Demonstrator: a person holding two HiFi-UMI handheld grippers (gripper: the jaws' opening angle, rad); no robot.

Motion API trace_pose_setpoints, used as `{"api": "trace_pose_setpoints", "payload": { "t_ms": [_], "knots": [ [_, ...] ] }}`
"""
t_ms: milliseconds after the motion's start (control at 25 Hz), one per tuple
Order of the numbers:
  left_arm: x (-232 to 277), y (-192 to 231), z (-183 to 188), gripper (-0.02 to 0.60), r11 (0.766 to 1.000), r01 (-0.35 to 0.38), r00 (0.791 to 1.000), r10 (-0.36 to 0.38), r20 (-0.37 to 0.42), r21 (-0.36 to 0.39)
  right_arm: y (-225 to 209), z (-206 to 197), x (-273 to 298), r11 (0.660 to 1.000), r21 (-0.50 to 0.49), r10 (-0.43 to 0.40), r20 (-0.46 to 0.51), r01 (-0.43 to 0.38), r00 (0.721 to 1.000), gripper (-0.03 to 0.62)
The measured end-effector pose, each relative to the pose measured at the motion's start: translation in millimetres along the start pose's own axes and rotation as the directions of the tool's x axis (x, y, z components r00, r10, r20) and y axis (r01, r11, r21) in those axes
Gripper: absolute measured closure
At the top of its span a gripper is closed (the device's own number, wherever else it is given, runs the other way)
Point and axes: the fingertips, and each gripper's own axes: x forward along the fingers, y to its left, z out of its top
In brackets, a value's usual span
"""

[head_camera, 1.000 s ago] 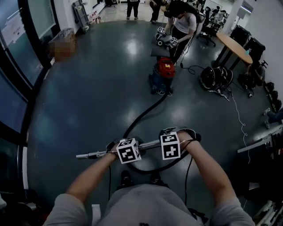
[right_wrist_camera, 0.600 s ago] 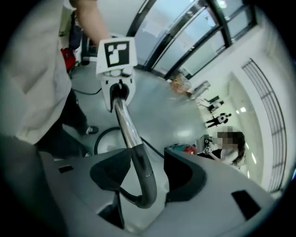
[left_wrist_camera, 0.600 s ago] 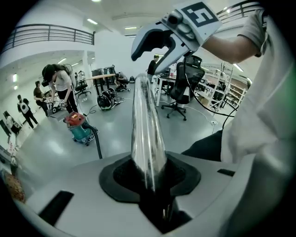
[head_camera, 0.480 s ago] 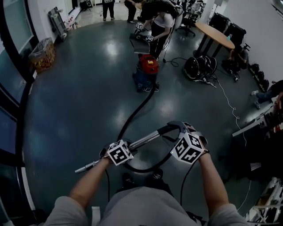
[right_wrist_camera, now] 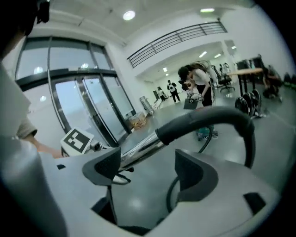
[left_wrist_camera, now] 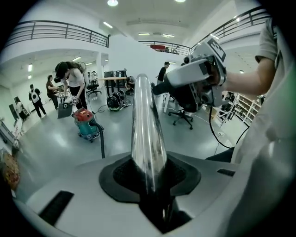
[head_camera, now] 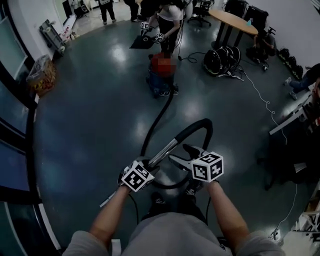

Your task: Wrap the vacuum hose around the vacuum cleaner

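Observation:
The vacuum cleaner (head_camera: 160, 80), teal with a red top, stands far ahead on the floor. Its black hose (head_camera: 156, 120) runs back to me and loops by my feet. The chrome wand (head_camera: 162, 152) rises from my left gripper (head_camera: 149, 164), which is shut on it, to a curved black handle (head_camera: 200, 125). In the left gripper view the wand (left_wrist_camera: 147, 125) stands up between the jaws. My right gripper (head_camera: 183, 155) hangs just beside the wand; its jaws have just been opening. In the right gripper view that gripper (right_wrist_camera: 149, 171) stands wide with nothing between the pads; the wand (right_wrist_camera: 138, 150) crosses beyond them.
A person (head_camera: 170, 15) bends over just behind the vacuum cleaner. A round table (head_camera: 232, 21) and black equipment (head_camera: 220, 60) are at the back right, with a cable (head_camera: 262, 97) trailing over the floor. A bin (head_camera: 41, 75) stands by the glass wall on the left.
The right gripper has let go of the black handle, rolled over and opened wide. The wand has tipped up more steeply in the left gripper.

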Motion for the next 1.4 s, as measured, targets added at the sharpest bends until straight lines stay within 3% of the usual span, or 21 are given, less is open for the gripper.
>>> {"api": "trace_pose_setpoints", "payload": {
  "t_ms": [120, 280, 360, 440, 520, 600, 680, 880, 1080, 1400],
  "knots": [
    [-4, -2, 2, 0.446, 1.0, -0.014, 1.0, 0.014, 0.019, -0.018, 4, -3, 23, 0.98, 0.191, 0.046, 0.087, -0.062, 0.995, 0.214],
    [-7, -10, 7, 0.446, 0.999, -0.021, 0.999, 0.022, 0.049, -0.024, -3, 11, 41, 0.897, 0.405, 0.078, 0.25, -0.178, 0.965, 0.215],
    [-10, -15, 9, 0.446, 0.999, -0.021, 0.998, 0.023, 0.062, -0.028, -3, 22, 44, 0.854, 0.459, 0.1, 0.313, -0.243, 0.944, 0.215],
    [-11, -20, 13, 0.445, 0.999, -0.016, 0.997, 0.019, 0.081, -0.034, -1, 31, 43, 0.84, 0.458, 0.119, 0.368, -0.291, 0.922, 0.216],
    [-10, -23, 17, 0.446, 0.999, -0.006, 0.995, 0.01, 0.095, -0.04, -1, 39, 41, 0.873, 0.404, 0.106, 0.391, -0.274, 0.914, 0.249],
    [-5, -26, 18, 0.446, 0.999, 0.004, 0.995, 0.001, 0.102, -0.047, 1, 45, 36, 0.912, 0.337, 0.088, 0.401, -0.236, 0.912, 0.34],
    [0, -28, 17, 0.445, 0.999, 0.008, 0.994, -0.003, 0.111, -0.045, 1, 46, 33, 0.924, 0.314, 0.08, 0.4, -0.218, 0.913, 0.404],
    [9, -38, 20, 0.445, 0.999, 0.037, 0.989, -0.031, 0.143, -0.039, -7, 39, 25, 0.932, 0.335, 0.024, 0.331, -0.141, 0.943, 0.423],
    [33, -53, 46, 0.445, 0.998, 0.06, 0.978, -0.063, 0.199, 0.021, -30, 40, -3, 0.941, 0.334, -0.051, 0.313, -0.059, 0.948, 0.442],
    [64, -70, 66, 0.427, 0.986, 0.056, 0.992, -0.072, 0.1, 0.155, -51, 45, -42, 0.974, 0.227, -0.08, 0.27, 0.017, 0.959, 0.454]
  ]
}}
